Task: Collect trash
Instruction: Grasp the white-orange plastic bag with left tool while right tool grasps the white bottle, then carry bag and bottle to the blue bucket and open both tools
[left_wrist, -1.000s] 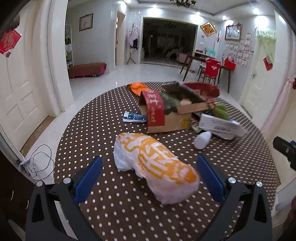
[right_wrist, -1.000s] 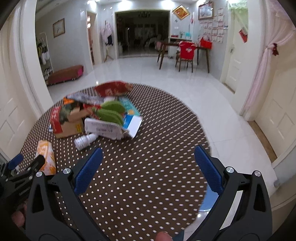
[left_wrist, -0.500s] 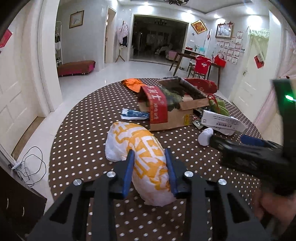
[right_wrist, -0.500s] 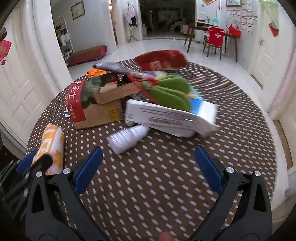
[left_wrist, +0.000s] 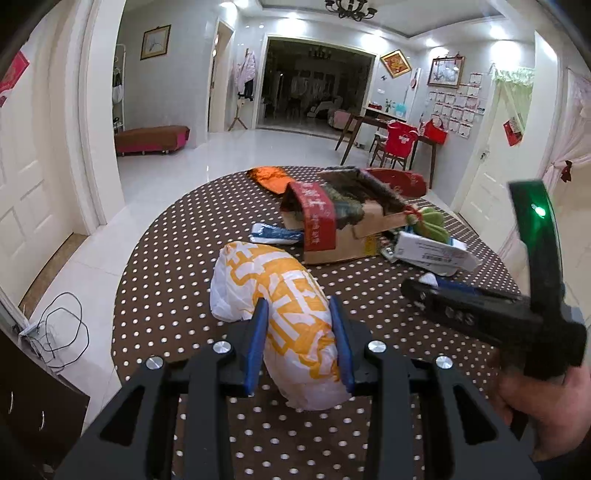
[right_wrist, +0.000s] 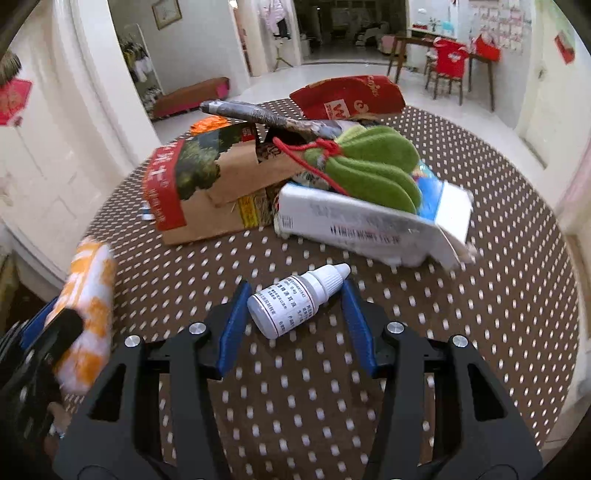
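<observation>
Behind right gripper (left_wrist: 424, 286), dropper bottle (right_wrist: 295, 304) mostly hidden (jaws closing)

Crumpled white plastic bag (left_wrist: 280, 317) with orange print, stuffed full, lying lengthwise on the brown dotted desk (left_wrist: 177, 266). Small white dropper bottle (right_wrist: 295, 301) with printed label, on its side, capped tip pointing up-right. Behind it an open cardboard box (right_wrist: 207, 192) with red flap, a flattened white carton (right_wrist: 362, 225), green felt pieces (right_wrist: 373, 162) tied with red cord, a red packet (right_wrist: 347, 98).
</observation>
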